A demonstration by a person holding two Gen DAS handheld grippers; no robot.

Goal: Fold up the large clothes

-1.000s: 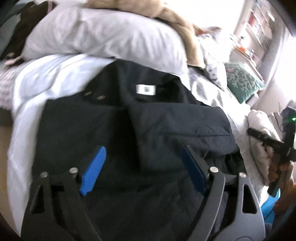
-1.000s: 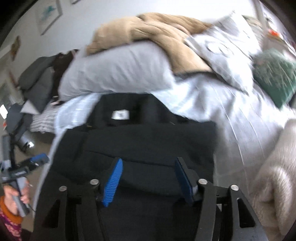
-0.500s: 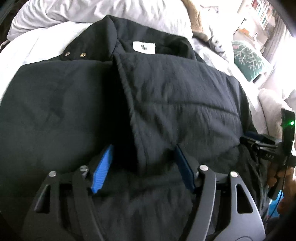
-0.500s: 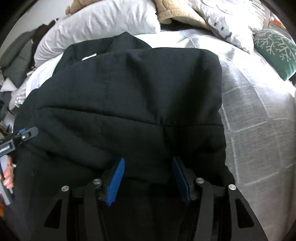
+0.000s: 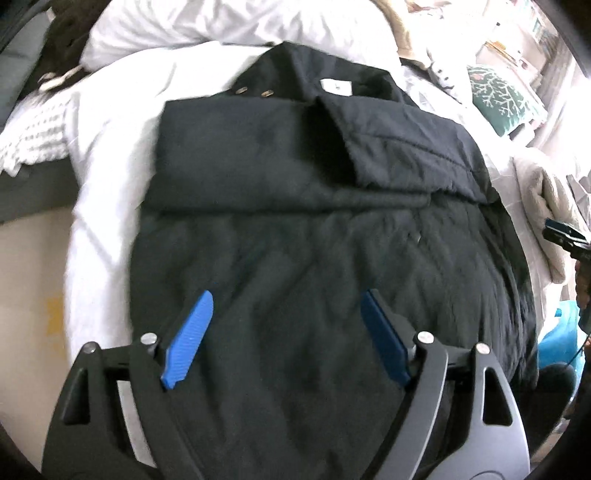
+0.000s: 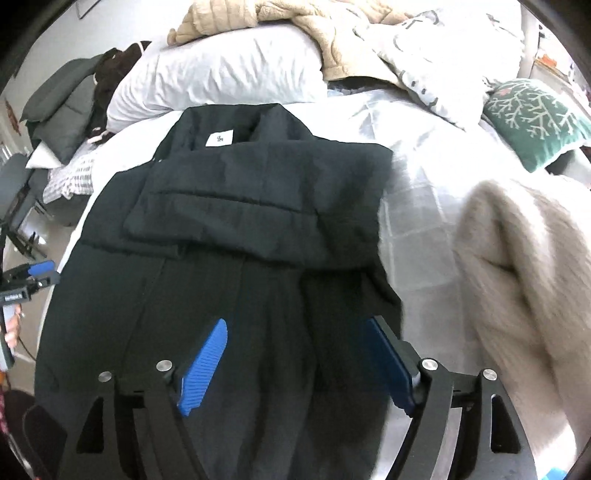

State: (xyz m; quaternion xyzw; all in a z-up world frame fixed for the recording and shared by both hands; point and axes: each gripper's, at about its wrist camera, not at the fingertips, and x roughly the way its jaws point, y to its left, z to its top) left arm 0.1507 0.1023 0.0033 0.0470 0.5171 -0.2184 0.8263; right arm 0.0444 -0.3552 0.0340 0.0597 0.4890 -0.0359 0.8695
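Observation:
A large black padded jacket (image 5: 295, 221) lies flat on the bed, collar and white label (image 5: 338, 86) at the far end. Both sleeves are folded across its chest (image 6: 240, 206). My left gripper (image 5: 286, 299) hovers over the jacket's lower left part; its blue-padded jaws are opening and nothing is pinched between them. Above the lower right part, my right gripper (image 6: 297, 325) is likewise opening with only the fabric lying beneath it. Each gripper also shows at the edge of the other view: the right gripper (image 5: 565, 236) and the left gripper (image 6: 33, 273).
White bedding (image 6: 424, 173) surrounds the jacket. A white pillow (image 6: 229, 77) with a beige blanket (image 6: 295, 14) lies behind the collar. A fluffy cream garment (image 6: 524, 266) sits at the right, a green patterned cushion (image 6: 532, 118) beyond it. The bed edge and floor (image 5: 33, 295) are at the left.
Half a second ago both grippers were pushed in close over the folded sleeves with narrower jaws. Both have since pulled back toward the hem and their jaws stand wider; the sleeves stay folded.

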